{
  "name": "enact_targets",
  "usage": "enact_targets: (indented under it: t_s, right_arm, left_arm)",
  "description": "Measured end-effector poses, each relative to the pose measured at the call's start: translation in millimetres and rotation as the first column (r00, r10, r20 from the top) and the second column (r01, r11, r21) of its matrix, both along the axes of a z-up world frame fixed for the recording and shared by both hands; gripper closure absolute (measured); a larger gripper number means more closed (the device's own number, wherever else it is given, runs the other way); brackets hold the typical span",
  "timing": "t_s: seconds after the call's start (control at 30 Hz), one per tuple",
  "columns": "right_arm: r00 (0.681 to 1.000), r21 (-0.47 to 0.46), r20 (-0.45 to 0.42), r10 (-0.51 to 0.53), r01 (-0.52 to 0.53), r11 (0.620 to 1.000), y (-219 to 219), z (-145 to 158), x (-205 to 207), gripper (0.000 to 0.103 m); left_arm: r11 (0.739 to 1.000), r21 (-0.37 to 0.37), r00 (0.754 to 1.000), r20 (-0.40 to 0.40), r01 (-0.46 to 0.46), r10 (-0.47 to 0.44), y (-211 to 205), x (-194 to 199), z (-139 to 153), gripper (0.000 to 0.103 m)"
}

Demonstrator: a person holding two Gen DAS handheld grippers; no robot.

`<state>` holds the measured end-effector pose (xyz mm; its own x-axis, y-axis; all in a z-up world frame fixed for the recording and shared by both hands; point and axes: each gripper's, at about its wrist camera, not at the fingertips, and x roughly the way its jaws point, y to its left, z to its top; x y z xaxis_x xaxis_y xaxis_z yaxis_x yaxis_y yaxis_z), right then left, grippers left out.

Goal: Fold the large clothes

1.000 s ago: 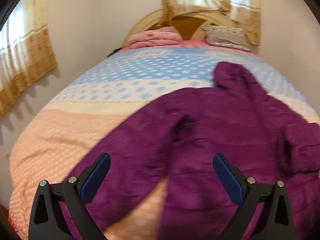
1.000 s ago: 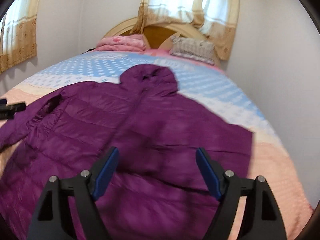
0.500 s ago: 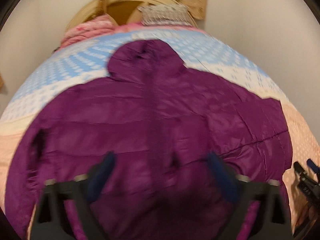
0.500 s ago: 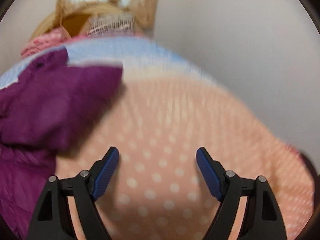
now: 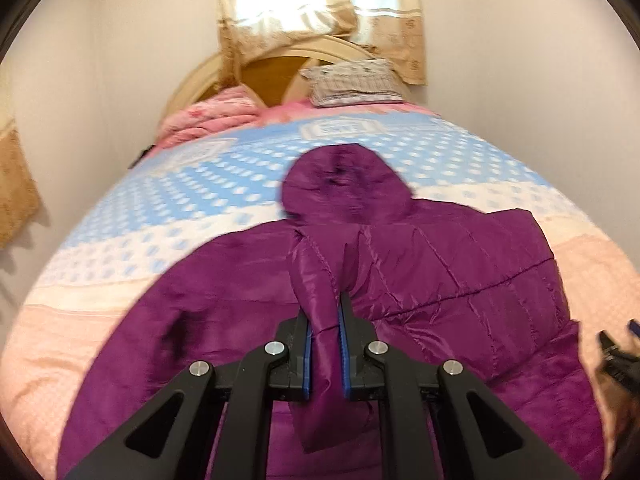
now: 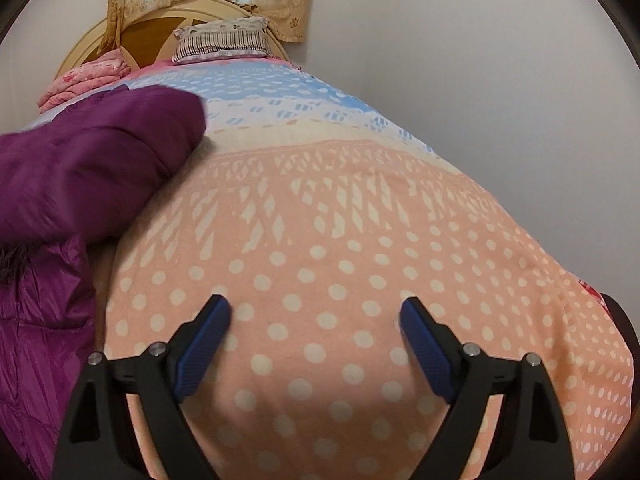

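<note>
A purple hooded puffer jacket (image 5: 460, 280) lies spread on the bed, hood (image 5: 344, 184) toward the headboard. My left gripper (image 5: 325, 320) is shut on a raised fold of the jacket (image 5: 320, 280) near its middle, and the fabric stands up between the blue pads. In the right wrist view the jacket's edge (image 6: 80, 168) fills the left side. My right gripper (image 6: 314, 320) hovers over the bare peach bedspread to the right of the jacket. Its jaws are opening wide and hold nothing.
The bedspread (image 6: 360, 240) is peach with white dots near me and blue farther back. A folded pink blanket (image 5: 208, 120) and a striped pillow (image 5: 352, 84) lie by the wooden headboard (image 5: 272, 76). White walls close in on both sides; the right gripper's tip (image 5: 616, 356) shows at the jacket's right.
My left gripper went from wide open to shut on a fold of the jacket and shifted to its middle. My right gripper swung right, off the jacket, over bare bedspread and widened.
</note>
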<state>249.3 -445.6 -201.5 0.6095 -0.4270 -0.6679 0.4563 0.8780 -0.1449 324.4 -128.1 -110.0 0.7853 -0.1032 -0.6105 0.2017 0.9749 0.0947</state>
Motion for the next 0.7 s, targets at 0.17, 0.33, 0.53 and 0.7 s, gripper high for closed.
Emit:
enact_targets:
  t_s: [0.17,0.33,0.53,0.7]
  right_arm:
    - [1.0,-0.022,-0.005,-0.006,0.006,1.0,0.1,-1.0,-7.9,0.012]
    - [1.0,-0.024,-0.005,-0.006,0.006,1.0,-0.5,-1.9,-8.0,0.012]
    - [1.0,-0.029,-0.007,-0.007,0.006,1.0,-0.6,-2.9,-8.9,0.012]
    - [1.0,-0.01,-0.021,0.012,-0.012,1.0,-2.2,-1.1,-6.8,0.012]
  left_arm:
    - [0.995,0.061,0.996,-0.045,-0.077,0.079,33.4,8.0,-32.2,0.093]
    - [0.978,0.164,0.988,-0.061,-0.127,0.139,39.2,12.8,-75.8,0.093]
    - [0.97,0.186,0.985,-0.038,-0.159,0.168,46.5,8.9,-87.5,0.093]
    - [0.971,0.171,0.983,-0.057,-0.164,0.176,48.0,8.2,-83.1,0.088]
